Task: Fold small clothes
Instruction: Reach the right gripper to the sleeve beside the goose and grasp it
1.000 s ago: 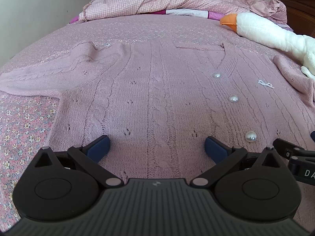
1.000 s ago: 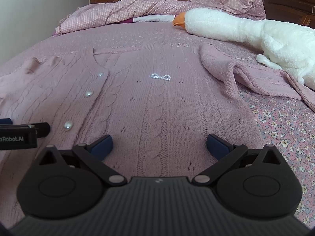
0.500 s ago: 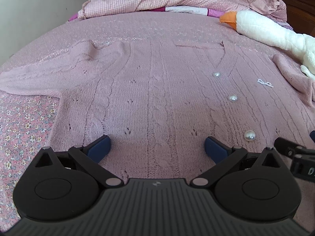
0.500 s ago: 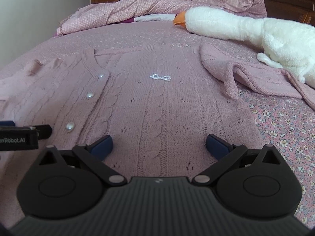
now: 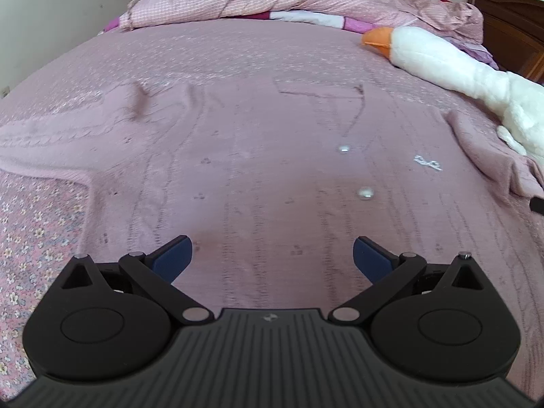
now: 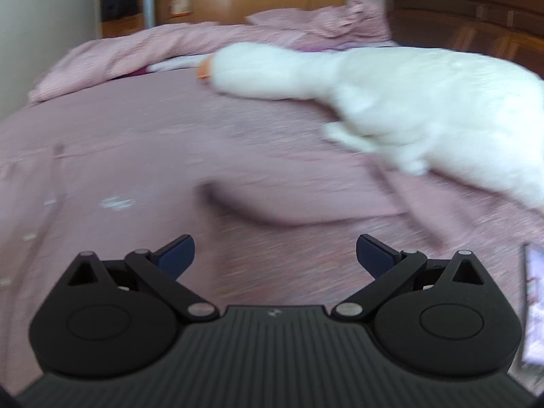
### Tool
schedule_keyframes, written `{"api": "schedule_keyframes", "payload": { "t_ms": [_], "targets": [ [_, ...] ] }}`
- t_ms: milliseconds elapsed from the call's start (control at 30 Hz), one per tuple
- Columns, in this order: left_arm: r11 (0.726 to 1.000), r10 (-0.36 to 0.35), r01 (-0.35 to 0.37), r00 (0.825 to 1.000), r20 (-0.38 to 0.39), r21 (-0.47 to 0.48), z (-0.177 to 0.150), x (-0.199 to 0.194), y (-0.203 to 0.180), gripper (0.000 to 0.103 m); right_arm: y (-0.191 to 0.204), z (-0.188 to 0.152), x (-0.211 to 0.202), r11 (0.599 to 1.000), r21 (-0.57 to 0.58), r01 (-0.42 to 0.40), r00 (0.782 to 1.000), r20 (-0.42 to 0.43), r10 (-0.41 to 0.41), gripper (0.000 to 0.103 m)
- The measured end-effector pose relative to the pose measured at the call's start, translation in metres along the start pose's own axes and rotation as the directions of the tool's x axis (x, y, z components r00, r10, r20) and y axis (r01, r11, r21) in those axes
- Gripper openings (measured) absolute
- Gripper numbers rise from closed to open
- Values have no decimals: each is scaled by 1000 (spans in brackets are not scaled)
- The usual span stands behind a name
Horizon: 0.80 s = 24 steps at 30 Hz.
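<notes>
The pink knitted cardigan (image 5: pixel 258 176) is lying spread flat on the bed (image 5: pixel 210 51), front up, and it is serving as the landmark here. At its far left, its left sleeve (image 5: pixel 61 136) is stretching out sideways over the floral sheet (image 5: pixel 34 238), with a small raised wrinkle where the sleeve joins the shoulder. The left gripper (image 5: pixel 272 255) is hovering above the cardigan's lower body, jaws spread wide and holding nothing; whether the tips are touching the knit I cannot tell. Just right of the cardigan's middle, the pearl buttons (image 5: pixel 365 193) are running up the placket toward the neckline, and a small bow trim (image 5: pixel 427 162) is sitting on the right chest.

Further right, the right sleeve (image 6: pixel 306 210) is lying rumpled and partly doubled over at the cardigan's right edge, with the white plush goose (image 6: pixel 408 102) resting just beyond it. The right gripper (image 6: pixel 274 253) is pointing over that sleeve, jaws likewise spread and empty; its view is heavily blurred, so finer detail is lost.

The garment looks laid out but no fold is made yet, so the step in hand seems to be reaching for the sleeves. The next move probably calls for pinching the right sleeve near its cuff, clear of the goose, and drawing it across the chest.
</notes>
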<state>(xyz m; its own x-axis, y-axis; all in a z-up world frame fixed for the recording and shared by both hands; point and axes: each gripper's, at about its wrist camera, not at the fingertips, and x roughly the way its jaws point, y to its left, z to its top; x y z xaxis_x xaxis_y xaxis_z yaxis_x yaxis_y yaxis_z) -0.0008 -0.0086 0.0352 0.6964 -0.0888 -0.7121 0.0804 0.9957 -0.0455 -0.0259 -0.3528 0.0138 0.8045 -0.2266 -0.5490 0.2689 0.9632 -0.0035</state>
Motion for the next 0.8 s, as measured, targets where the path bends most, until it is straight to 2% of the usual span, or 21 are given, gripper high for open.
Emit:
{"api": "schedule_keyframes", "payload": {
  "t_ms": [200,267,333,433,600,700,800],
  "targets": [
    [999,-7,7,1000,3,53,-4,-6,-23,103,-51,10,32,986,-11,167,986,-9,-167,103],
    [998,-1,1,1000,-2,67,-6,-4,-27,103,-64,13,42,979,-1,204,979,-21,-204,99],
    [997,6,-5,1000,-11,78,-7,-2,-28,103,-74,16,53,975,16,222,974,-37,-222,98],
    [996,19,-18,1000,-19,85,-10,1,-28,103,-86,18,66,974,16,228,972,-66,-226,86],
    [995,31,-29,999,-20,94,-14,3,-28,103,-86,11,79,977,-8,215,973,-82,-215,82],
    [995,27,-26,1000,-11,97,-13,1,-27,103,-88,10,78,985,27,169,983,-83,-166,67],
    [995,23,-23,1000,3,95,-11,-3,-25,103,-88,14,76,990,31,135,987,-88,-132,44]
  ]
}}
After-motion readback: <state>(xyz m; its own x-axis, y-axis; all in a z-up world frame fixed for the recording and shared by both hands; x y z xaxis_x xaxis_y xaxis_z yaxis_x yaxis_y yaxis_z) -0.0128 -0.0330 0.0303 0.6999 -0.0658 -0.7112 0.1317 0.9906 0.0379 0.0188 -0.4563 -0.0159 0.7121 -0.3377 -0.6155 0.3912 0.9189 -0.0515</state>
